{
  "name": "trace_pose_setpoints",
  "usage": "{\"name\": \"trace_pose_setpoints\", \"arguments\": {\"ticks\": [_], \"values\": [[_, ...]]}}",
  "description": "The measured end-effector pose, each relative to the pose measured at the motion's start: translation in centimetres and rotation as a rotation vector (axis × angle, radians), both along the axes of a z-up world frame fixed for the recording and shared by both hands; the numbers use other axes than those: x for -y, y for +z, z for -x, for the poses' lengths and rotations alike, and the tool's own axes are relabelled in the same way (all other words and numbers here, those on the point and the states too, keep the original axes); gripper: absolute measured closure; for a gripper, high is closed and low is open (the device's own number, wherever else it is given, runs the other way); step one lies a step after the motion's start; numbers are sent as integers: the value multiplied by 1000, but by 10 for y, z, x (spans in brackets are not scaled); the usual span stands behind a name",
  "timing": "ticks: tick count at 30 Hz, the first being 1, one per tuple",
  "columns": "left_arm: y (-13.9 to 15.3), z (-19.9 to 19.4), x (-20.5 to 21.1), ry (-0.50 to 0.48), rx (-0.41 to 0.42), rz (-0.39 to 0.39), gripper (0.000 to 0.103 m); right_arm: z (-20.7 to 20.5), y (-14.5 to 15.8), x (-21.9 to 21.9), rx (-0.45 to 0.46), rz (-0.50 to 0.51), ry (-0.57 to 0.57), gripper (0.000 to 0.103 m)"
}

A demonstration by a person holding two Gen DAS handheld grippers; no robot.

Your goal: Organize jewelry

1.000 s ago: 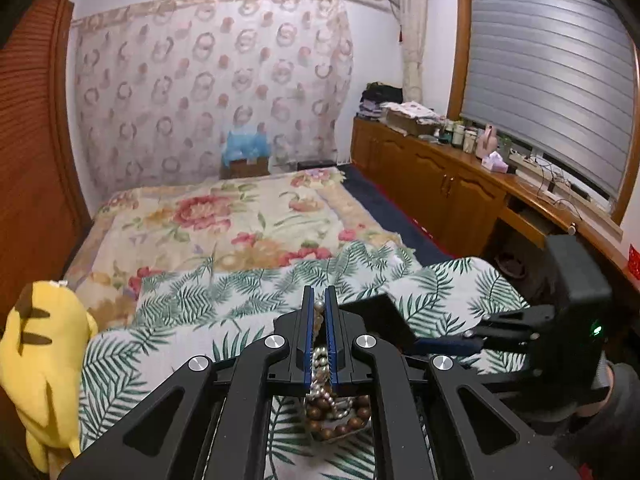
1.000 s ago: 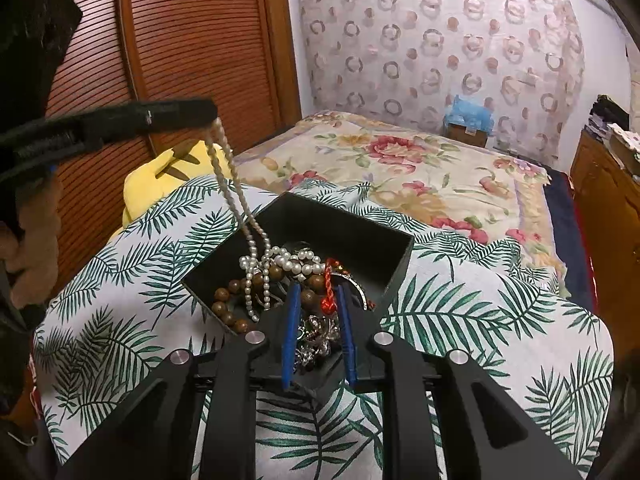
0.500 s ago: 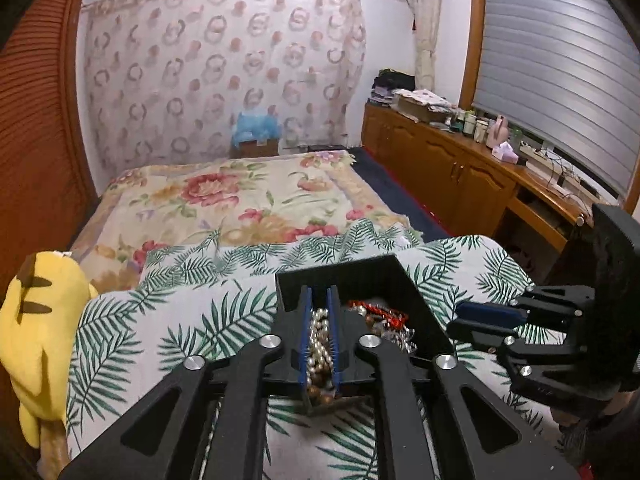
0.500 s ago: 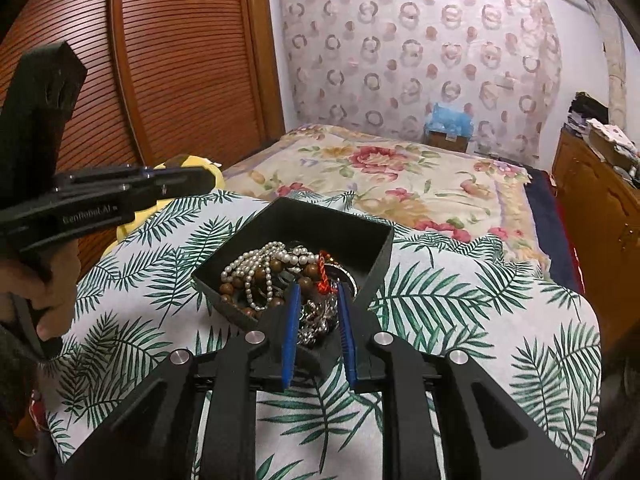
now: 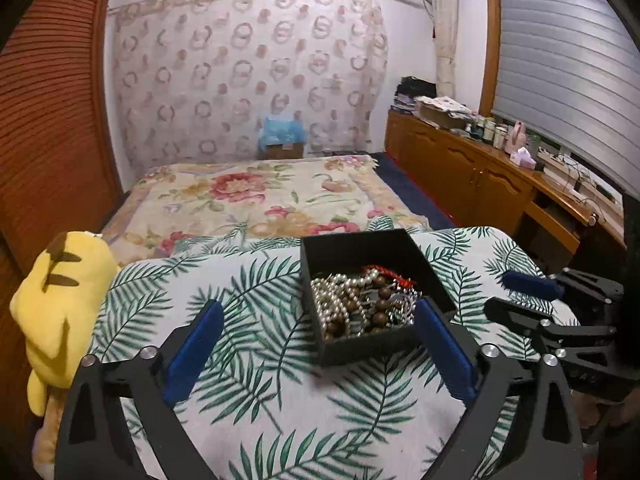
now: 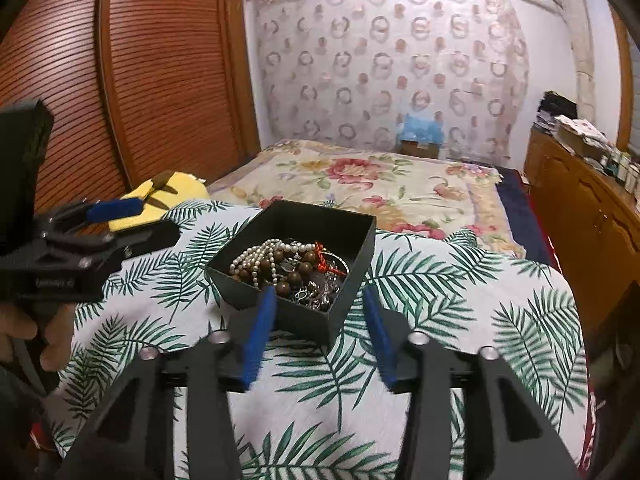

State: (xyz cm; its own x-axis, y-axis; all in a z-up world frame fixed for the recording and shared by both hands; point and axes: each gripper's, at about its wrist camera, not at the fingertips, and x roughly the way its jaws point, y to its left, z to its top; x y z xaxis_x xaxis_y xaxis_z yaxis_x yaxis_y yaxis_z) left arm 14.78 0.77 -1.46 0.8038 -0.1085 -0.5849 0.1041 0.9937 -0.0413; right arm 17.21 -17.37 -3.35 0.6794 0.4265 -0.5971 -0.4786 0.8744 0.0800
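Observation:
A black open box [image 5: 360,254] [image 6: 362,248] stands on the leaf-print cloth. It holds a pearl necklace [image 5: 326,300] [image 6: 260,254], brown wooden beads [image 5: 384,304] [image 6: 294,276], a red cord [image 6: 322,256] and silver pieces [image 6: 316,296]. My left gripper [image 5: 318,312] is open and empty, drawn back left of the box; it also shows in the right wrist view [image 6: 128,220]. My right gripper [image 6: 318,300] is open and empty, its jaws standing either side of the box's near corner without touching; it also shows in the left wrist view [image 5: 516,296].
The leaf-print cloth [image 5: 248,360] covers a raised surface at the foot of a floral bed [image 5: 248,196]. A yellow plush toy [image 5: 60,292] lies at the left edge. Wooden cabinets [image 5: 480,184] run along the right wall and a slatted wardrobe [image 6: 160,80] along the left.
My left gripper lowered the pearl necklace into the box, opened, let it go and drew back. My right gripper opened and pulled back from the box.

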Motion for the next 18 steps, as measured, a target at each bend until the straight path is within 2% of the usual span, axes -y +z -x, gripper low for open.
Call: {"name": "trace_pose_setpoints", "arguments": {"ticks": [7,9,12,18], "values": [[-3,28,0,27,1,-18,8,25,7,7,34,-21,-55,24],[-2,38,-1,36,10,-15,8,34,10,10,47,-38,-62,10],[-1,48,-2,48,15,-17,8,47,18,14,89,-40,-88,3],[11,74,-4,71,53,-20,8,70,33,20,138,-54,-114,3]]}}
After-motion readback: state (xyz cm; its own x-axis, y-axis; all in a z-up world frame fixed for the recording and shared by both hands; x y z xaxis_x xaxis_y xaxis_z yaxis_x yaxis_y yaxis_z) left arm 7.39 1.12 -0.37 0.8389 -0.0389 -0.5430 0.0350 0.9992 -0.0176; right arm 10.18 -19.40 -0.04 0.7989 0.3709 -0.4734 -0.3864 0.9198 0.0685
